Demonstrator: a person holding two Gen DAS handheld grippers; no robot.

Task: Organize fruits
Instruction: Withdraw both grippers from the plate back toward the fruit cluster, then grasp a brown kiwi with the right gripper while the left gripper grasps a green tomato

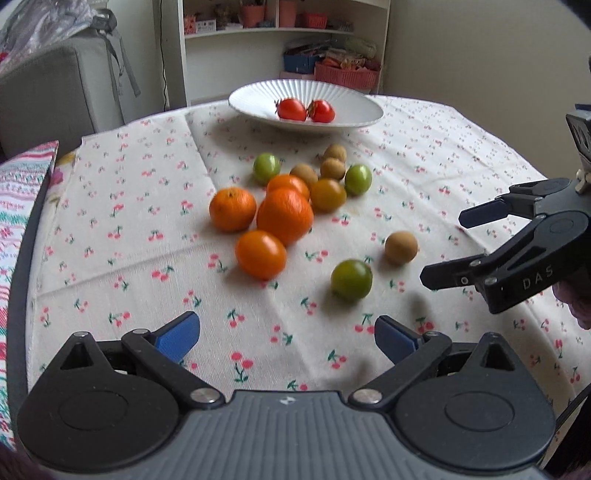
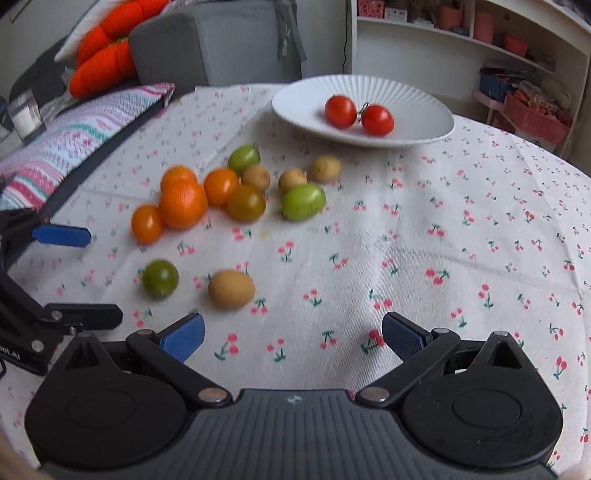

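Note:
A white ribbed plate at the far side of the table holds two red tomatoes. A cluster of oranges, orange tomatoes, green fruits and small brown fruits lies mid-table. A green tomato and a brown fruit lie apart, nearer me. My left gripper is open and empty. My right gripper is open and empty, to the right of the fruits.
The round table wears a cherry-print cloth. A patterned cushion and a grey chair stand at the left. A white shelf with pink baskets stands behind the table.

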